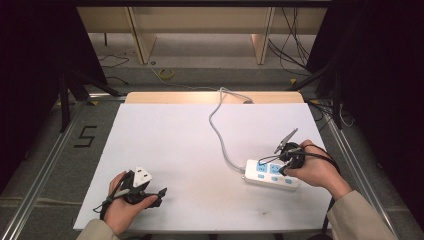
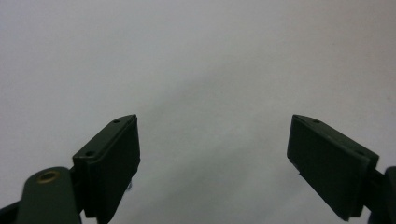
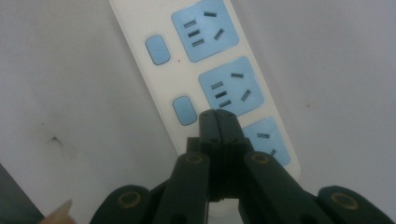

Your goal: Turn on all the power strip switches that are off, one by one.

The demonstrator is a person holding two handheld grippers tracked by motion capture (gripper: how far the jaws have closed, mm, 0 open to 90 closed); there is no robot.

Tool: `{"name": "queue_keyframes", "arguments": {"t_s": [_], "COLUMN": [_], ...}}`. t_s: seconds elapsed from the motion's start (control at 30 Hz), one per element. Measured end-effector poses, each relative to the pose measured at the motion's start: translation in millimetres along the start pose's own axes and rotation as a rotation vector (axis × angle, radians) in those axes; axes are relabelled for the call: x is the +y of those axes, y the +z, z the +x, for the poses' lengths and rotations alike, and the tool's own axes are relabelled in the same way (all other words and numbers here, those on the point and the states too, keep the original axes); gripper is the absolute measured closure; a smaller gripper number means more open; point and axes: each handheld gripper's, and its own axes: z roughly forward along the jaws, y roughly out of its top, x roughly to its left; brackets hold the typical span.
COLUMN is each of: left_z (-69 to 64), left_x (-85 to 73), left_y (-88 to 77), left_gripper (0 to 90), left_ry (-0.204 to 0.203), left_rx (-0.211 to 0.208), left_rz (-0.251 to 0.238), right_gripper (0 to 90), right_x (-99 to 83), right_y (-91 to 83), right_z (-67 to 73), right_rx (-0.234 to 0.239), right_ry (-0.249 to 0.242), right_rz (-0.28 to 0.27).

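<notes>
A white power strip (image 1: 271,173) with blue sockets and blue switches lies at the right of the white table, its grey cable (image 1: 218,131) running to the far edge. My right gripper (image 1: 283,169) hangs over the strip, jaws shut with nothing between them. In the right gripper view the closed tips (image 3: 217,114) sit just above the strip (image 3: 140,51), between a blue switch (image 3: 185,110) and the middle socket (image 3: 231,91). My left gripper (image 1: 161,195) rests at the table's near left, open. In the left gripper view its pads (image 2: 114,161) stand wide apart over bare white table.
The white table top (image 1: 170,145) has a wooden strip along its far edge. Beyond it stand wooden furniture legs (image 1: 140,35) and loose cables on the floor. Dark curtains close off both sides. A "5" mark (image 1: 85,136) sits on the floor at the left.
</notes>
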Motion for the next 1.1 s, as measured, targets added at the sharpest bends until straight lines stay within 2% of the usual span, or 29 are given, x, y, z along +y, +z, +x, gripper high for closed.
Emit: {"name": "queue_keyframes", "arguments": {"t_s": [1.1], "left_z": [-0.8], "left_x": [0.0], "left_y": [0.5], "left_gripper": [17.1], "left_ry": [0.002], "left_rx": [-0.001], "left_rz": [-0.001], "right_gripper": [90.0], "right_x": [-10.3], "right_y": [6.8], "right_z": [-2.6], "right_rx": [0.01], "right_ry": [0.009], "right_rz": [0.055]}}
